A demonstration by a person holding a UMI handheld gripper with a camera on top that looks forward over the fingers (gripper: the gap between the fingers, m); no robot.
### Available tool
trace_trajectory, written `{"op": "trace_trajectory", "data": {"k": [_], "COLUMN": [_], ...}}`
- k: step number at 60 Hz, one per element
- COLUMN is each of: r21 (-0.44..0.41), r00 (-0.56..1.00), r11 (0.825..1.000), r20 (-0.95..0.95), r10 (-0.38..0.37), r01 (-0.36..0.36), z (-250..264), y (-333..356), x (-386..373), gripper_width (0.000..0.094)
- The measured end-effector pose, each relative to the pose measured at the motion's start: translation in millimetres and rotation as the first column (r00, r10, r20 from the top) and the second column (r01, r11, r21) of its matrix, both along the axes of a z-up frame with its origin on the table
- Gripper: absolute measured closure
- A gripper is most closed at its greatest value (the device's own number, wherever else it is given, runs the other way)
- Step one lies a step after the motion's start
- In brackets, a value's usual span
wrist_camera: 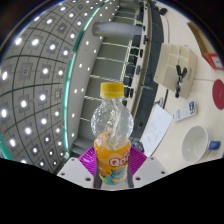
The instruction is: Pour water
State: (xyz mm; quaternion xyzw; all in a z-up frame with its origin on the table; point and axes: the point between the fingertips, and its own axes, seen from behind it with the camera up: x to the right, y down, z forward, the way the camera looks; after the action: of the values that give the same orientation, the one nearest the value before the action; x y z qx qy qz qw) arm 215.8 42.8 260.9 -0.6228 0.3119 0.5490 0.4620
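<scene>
Gripper view: your gripper is clamped on the bottle, both purple pads pressing its labelled lower body. The yellow cap looks to be on, so tipping now would likely pour nothing. The white cup sits well off beside the paper on the table. Swing carefully; a low hold on a thin bottle could let it slip or crumple.
</scene>
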Motion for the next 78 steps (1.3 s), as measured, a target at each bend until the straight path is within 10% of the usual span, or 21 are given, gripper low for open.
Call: {"op": "trace_trajectory", "data": {"k": [19, 33, 54, 63, 68, 78], "r21": [0.227, 0.098, 0.031, 0.011, -0.038, -0.107], "r00": [0.522, 0.193, 0.228, 0.228, 0.244, 0.265], "r11": [0.970, 0.989, 0.988, 0.987, 0.984, 0.972], "r20": [0.820, 0.974, 0.972, 0.972, 0.970, 0.963], "r10": [-0.236, -0.118, -0.065, -0.049, -0.005, 0.049], "r01": [0.082, 0.111, 0.151, 0.163, 0.173, 0.210], "z": [13, -122, -203, -206, -210, -193], "y": [10, 21, 4, 0, -7, -37], "x": [157, 230, 251, 251, 250, 246], "gripper_width": [0.0549, 0.0550, 0.0534, 0.0365, 0.0062, 0.0078]}}
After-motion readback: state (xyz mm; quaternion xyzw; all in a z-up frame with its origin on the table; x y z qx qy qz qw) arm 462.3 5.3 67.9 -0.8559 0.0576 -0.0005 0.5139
